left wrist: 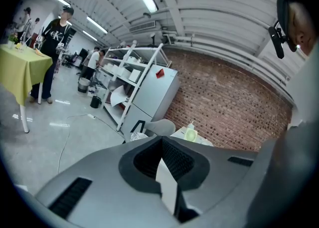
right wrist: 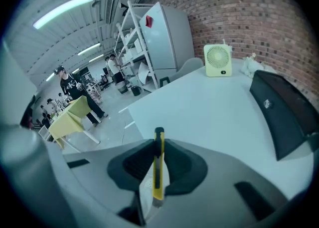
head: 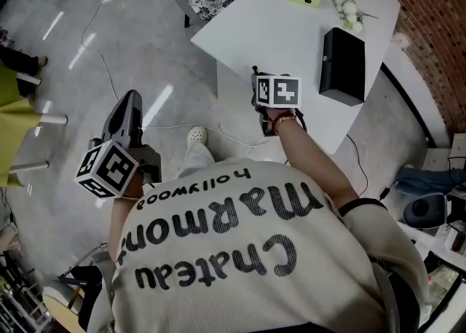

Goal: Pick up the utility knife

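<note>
Fingers [right wrist: 135,166] of the right gripper [right wrist: 158,144] are closed on the utility knife [right wrist: 158,172], a slim yellow body with a black slider strip. It stands edge-on between the dark pads, and its far end projects past the fingertips. Whether a blade is extended cannot be told. The knife is held in the air over the near edge of the white table [head: 291,29], apart from its top, so the pick-up reads as essentially done.

The left gripper [left wrist: 162,139] has its jaws together on nothing. It sits off the table's left side, above the floor.

On the table's far end stand a small green desk fan [right wrist: 218,60], a black case [head: 342,65] and a small white cluster [head: 348,9] too small to identify. All are well apart from the knife.

Hazards, as judged:
- **Pivot or slip.** The pads grip a thin, smooth body along a narrow band, so a quick swing or wrist roll could let the knife rotate or slide out. It would then drop onto the table or past its edge to the floor.
- **Knock.** Lowering the hand near the table's edge could strike the projecting end and lever the knife loose.
- **Loosened grip.** Any easing of the jaws releases the knife, since nothing supports it from below.
</note>
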Demonstrator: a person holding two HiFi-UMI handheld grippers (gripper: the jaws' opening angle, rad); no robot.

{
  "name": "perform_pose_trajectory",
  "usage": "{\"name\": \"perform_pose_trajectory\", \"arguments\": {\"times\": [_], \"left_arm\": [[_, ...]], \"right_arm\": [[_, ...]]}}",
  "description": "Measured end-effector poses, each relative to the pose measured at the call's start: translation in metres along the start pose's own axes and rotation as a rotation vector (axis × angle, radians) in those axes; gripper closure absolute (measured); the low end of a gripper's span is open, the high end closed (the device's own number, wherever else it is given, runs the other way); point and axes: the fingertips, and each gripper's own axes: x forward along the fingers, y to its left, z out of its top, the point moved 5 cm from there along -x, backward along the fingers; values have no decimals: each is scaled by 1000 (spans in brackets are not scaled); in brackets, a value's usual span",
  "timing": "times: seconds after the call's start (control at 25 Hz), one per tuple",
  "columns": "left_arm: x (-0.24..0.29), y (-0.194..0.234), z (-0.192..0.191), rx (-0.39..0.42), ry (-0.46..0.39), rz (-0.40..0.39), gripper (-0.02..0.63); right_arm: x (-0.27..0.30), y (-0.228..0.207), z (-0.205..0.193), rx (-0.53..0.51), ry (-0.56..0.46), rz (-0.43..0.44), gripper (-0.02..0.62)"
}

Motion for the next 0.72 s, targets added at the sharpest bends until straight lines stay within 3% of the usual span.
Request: {"name": "perform_pose_trajectory", "arguments": {"times": [0.72], "left_arm": [[-16,-34,-20,12,-2,-53,604]], "right_arm": [[-65,30,-1,28,-122,120,529]]}}
